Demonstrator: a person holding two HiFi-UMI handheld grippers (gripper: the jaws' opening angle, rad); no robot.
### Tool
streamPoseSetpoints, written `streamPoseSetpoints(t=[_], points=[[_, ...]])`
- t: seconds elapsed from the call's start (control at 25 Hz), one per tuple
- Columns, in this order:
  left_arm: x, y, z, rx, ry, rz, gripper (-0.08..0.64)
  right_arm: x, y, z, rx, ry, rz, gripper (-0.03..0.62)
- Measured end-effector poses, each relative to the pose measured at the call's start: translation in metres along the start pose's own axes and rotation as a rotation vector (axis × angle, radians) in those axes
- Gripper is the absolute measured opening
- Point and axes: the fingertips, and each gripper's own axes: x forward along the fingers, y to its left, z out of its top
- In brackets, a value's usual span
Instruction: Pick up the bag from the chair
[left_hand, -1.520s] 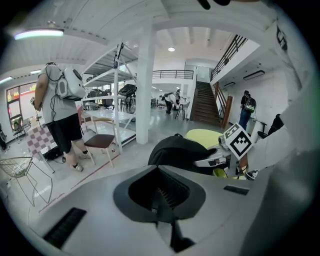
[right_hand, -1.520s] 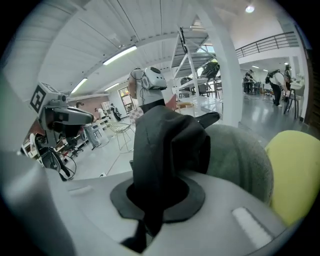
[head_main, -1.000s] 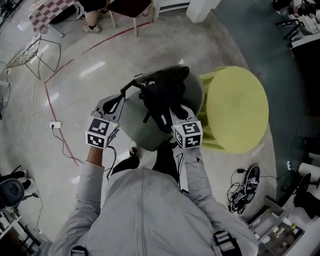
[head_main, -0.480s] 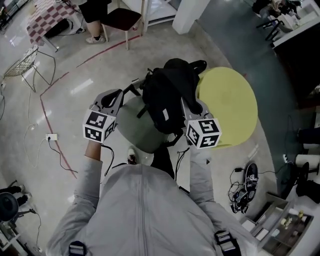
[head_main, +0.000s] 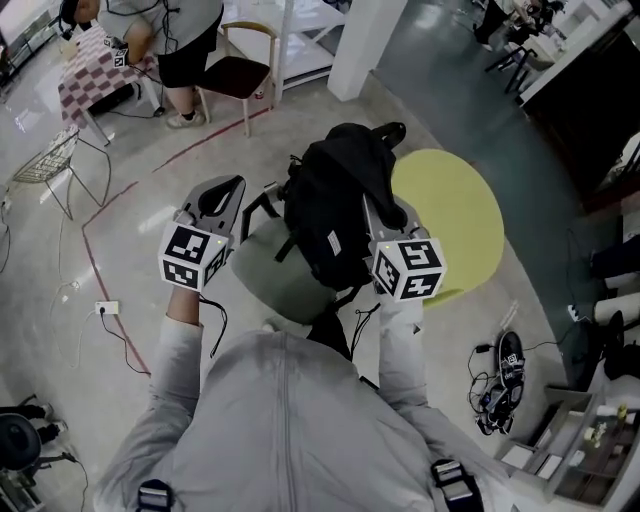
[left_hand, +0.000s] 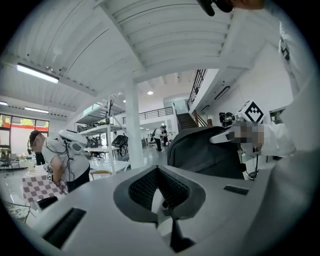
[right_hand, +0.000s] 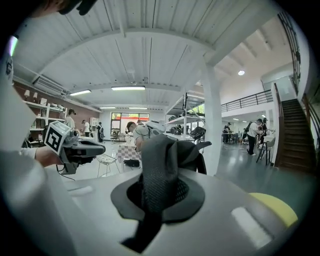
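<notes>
In the head view a black bag (head_main: 335, 205) hangs clear above the grey-green chair seat (head_main: 275, 275). My right gripper (head_main: 381, 216) is at the bag's right side, shut on a black mesh strap (right_hand: 157, 175) that runs up through its jaws in the right gripper view. My left gripper (head_main: 232, 190) is off the bag's left side, its jaws closed together; a thin bag strap (head_main: 260, 203) stretches from the bag to its tip. The left gripper view shows the bag (left_hand: 202, 152) to the right, with the right gripper's marker cube (left_hand: 252, 112) behind it.
A round yellow-green table (head_main: 455, 215) stands right of the chair. A white pillar (head_main: 360, 40) is ahead. At the far left are a person (head_main: 170, 30), a wooden chair (head_main: 245, 75), a checkered table (head_main: 90, 70) and a wire chair (head_main: 45, 165). Cables and shoes (head_main: 500, 375) lie at the right.
The bag has come up off the chair seat, carried by both grippers, which rose and moved forward. The chair stays in place below.
</notes>
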Motion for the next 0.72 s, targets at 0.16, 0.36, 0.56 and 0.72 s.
streamPoseSetpoints(t=[0.16, 0.36, 0.56, 0.72], points=[[-0.008, -0.006, 0.012, 0.039, -0.013, -0.015, 0.005, -0.018, 0.004, 0.013, 0.004, -0.037, -0.015, 0.021], [-0.016, -0.017, 0.024, 0.062, -0.04, -0.04, 0.005, -0.04, 0.019, 0.027, -0.012, -0.075, -0.009, 0.021], [-0.014, -0.034, 0.039, 0.082, -0.062, -0.06, 0.005, -0.053, 0.02, 0.03, -0.013, -0.079, -0.004, 0.021], [-0.009, -0.042, 0.036, 0.091, -0.049, -0.072, 0.005, -0.054, 0.019, 0.023, -0.018, -0.058, -0.011, 0.02]])
